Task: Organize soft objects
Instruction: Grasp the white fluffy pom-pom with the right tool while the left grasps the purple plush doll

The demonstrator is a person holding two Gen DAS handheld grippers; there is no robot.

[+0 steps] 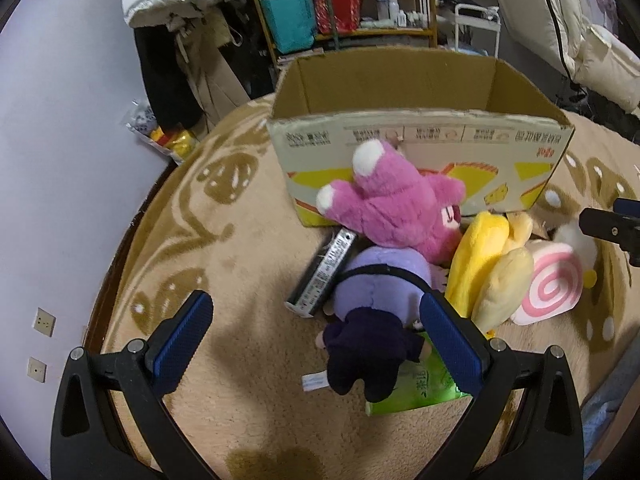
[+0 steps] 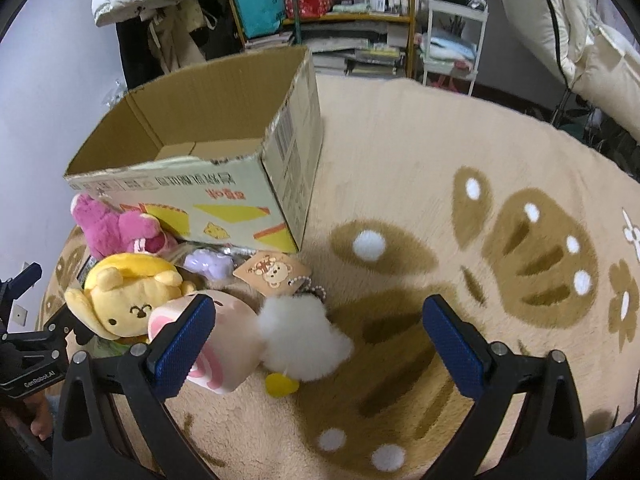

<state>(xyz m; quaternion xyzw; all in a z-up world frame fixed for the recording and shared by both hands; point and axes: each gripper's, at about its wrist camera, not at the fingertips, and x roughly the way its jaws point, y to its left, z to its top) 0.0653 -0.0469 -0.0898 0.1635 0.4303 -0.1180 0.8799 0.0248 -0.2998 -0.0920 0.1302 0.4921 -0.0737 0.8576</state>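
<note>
An open cardboard box (image 1: 420,140) stands on the beige rug (image 1: 240,264); it also shows in the right wrist view (image 2: 208,184). Soft toys lie in front of it: a pink plush (image 1: 392,200), a purple doll in dark clothes (image 1: 372,320), a yellow dog plush (image 1: 484,268) and a pink swirl roll plush (image 1: 548,288). My left gripper (image 1: 316,320) is open above the purple doll. My right gripper (image 2: 320,328) is open over a white fluffy plush (image 2: 300,340), beside the roll plush (image 2: 224,348) and the yellow dog (image 2: 128,300).
A dark flat carton (image 1: 324,272) and a green packet (image 1: 420,388) lie among the toys. A paper tag with a bear (image 2: 272,272) and a small purple plush (image 2: 208,266) lie by the box. Shelves (image 2: 340,8), coats and a white trolley (image 2: 456,40) stand behind.
</note>
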